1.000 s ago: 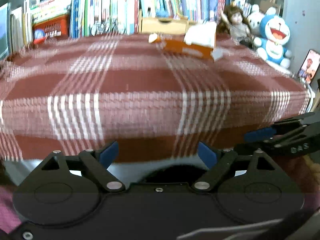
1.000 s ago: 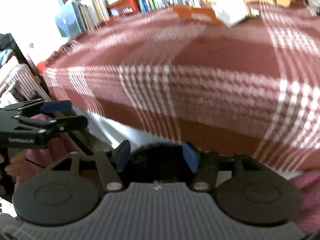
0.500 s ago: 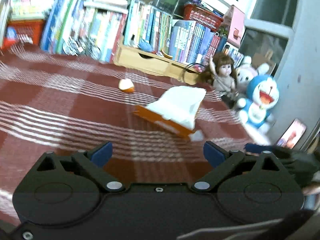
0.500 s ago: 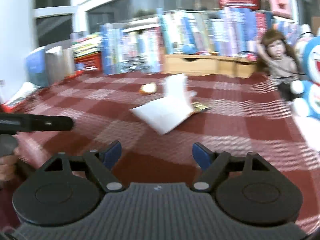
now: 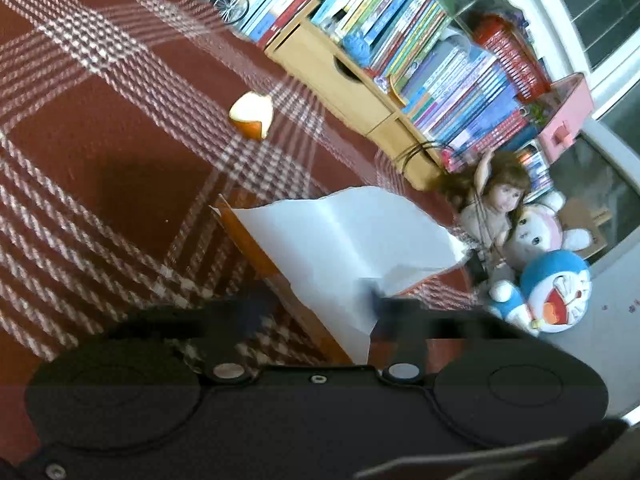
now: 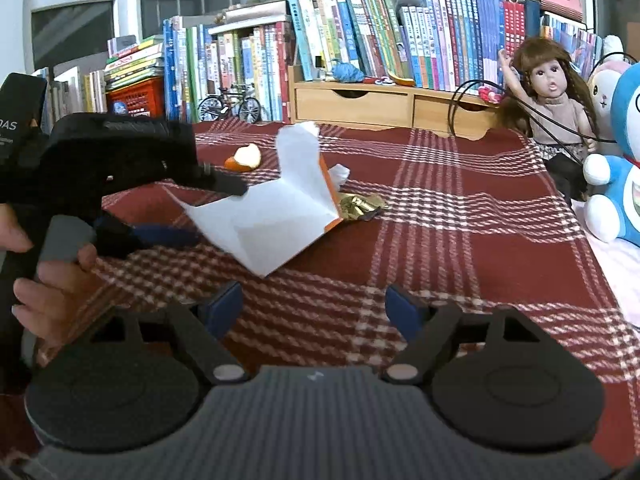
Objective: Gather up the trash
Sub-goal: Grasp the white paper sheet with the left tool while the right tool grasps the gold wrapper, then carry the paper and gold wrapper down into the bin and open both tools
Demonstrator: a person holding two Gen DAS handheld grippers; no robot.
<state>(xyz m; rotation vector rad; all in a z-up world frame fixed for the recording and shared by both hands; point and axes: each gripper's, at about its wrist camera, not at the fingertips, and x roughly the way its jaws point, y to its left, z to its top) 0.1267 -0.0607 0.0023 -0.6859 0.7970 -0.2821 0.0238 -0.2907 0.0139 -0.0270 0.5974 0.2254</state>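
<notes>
**Ana:** Since the shots from a second ago, when both cameras hung below the edge of the checked cloth (image 6: 460, 216), the tongs have come up over it. Half a second back the left tongs (image 5: 316, 304) were well short of the torn carton (image 5: 340, 248); now the carton fills the lower middle of the left view, right at the fingertips.

**Ben:** Has it got hold of it?

**Ana:** I can't tell. The left view is smeared with motion. In the right view the left tongs (image 6: 216, 208) sit at centre left with one finger over the carton's (image 6: 276, 216) white flap and one under its edge, so they bracket it, but no closure shows.

**Ben:** And the right tongs (image 6: 316, 306)?

**Ana:** Wide apart at the bottom of their frame, holding nothing, above bare cloth just short of the carton.

**Ben:** What else is trash?

**Ana:** An orange peel (image 6: 244, 158) lies beyond the carton, towards the bookshelf (image 6: 360, 40), and a gold wrapper (image 6: 360, 204) is just right of the carton. The doll (image 6: 552, 108) and plush toys at the right edge look like keepers.

**Ben:** So the reach is done?

**Ana:** I'd say so. The squeeze on the carton looks next, and nothing is collected yet.
</notes>
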